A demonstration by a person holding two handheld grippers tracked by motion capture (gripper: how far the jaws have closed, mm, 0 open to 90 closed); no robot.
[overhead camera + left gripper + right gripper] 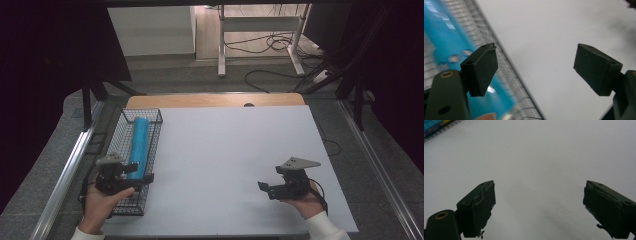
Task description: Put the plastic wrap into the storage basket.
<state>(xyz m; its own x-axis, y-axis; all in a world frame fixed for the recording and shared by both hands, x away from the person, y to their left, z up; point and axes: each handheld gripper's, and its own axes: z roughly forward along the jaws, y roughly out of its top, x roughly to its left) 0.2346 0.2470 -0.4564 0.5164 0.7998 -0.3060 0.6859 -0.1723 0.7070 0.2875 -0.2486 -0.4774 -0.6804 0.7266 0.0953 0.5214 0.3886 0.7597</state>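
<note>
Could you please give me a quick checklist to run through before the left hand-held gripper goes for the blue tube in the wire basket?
1. Left hand-held gripper open: ok, jaws wide apart.
2. Blue tube lying inside the wire basket: ok.
3. Jaws around the tube: not ok; they straddle the basket's rim.
4. Right hand-held gripper open, apart from the basket: ok.
5. Tube's surface slippery: cannot tell.

The white table surface point(230, 165) lay bare between the two grippers, giving open passage across its middle and far side. The wire basket point(150, 131) stood along the left edge; its mesh walls blocked sideways entry, leaving access from above. The blue tube point(139, 140) occupied the basket's length. The left gripper point(142, 176) hung over the basket's near right wall, jaws spread.
</note>
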